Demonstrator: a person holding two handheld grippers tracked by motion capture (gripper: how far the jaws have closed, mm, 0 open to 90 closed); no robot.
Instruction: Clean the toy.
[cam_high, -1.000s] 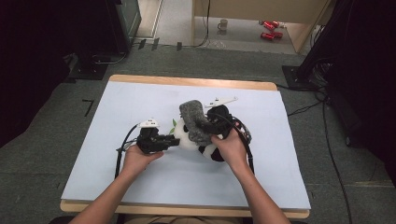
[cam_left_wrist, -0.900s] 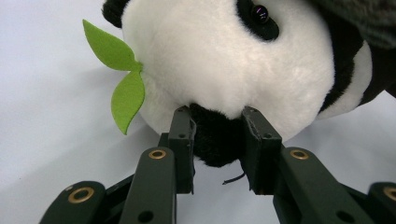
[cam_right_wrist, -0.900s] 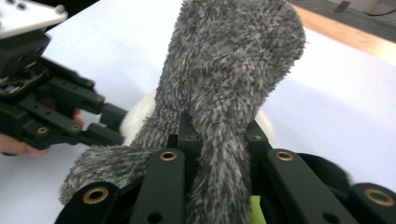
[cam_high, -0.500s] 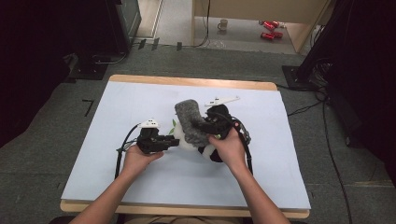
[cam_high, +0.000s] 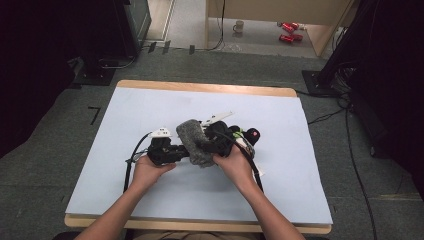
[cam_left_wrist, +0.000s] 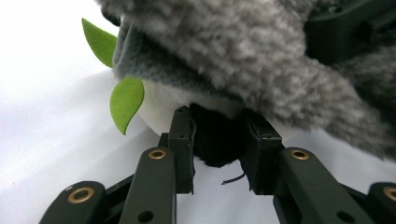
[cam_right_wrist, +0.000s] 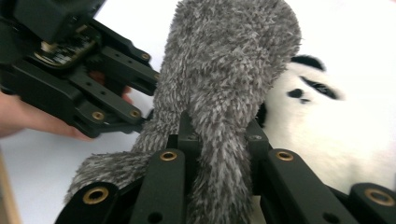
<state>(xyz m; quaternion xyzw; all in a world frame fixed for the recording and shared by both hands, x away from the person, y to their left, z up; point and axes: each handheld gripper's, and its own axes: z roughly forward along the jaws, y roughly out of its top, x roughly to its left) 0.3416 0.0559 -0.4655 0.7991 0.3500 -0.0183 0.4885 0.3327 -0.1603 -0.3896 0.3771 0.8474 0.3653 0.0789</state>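
Centrally, the left hand-held gripper (cam_left_wrist: 217, 140) is clenched on a black plush part of a panda toy (cam_right_wrist: 327, 126), and the right hand-held gripper (cam_right_wrist: 219, 135) grasps the grey furry cloth (cam_high: 194, 141) draped over it, mid-counter (cam_high: 300, 190), green felt leaves (cam_left_wrist: 125, 100) just left.

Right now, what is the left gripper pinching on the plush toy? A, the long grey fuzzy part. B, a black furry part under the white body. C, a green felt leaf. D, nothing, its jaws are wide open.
B: in the left gripper view, the left gripper has its jaws closed on a black furry part beneath the toy's white body, while the green leaf hangs free to the side.
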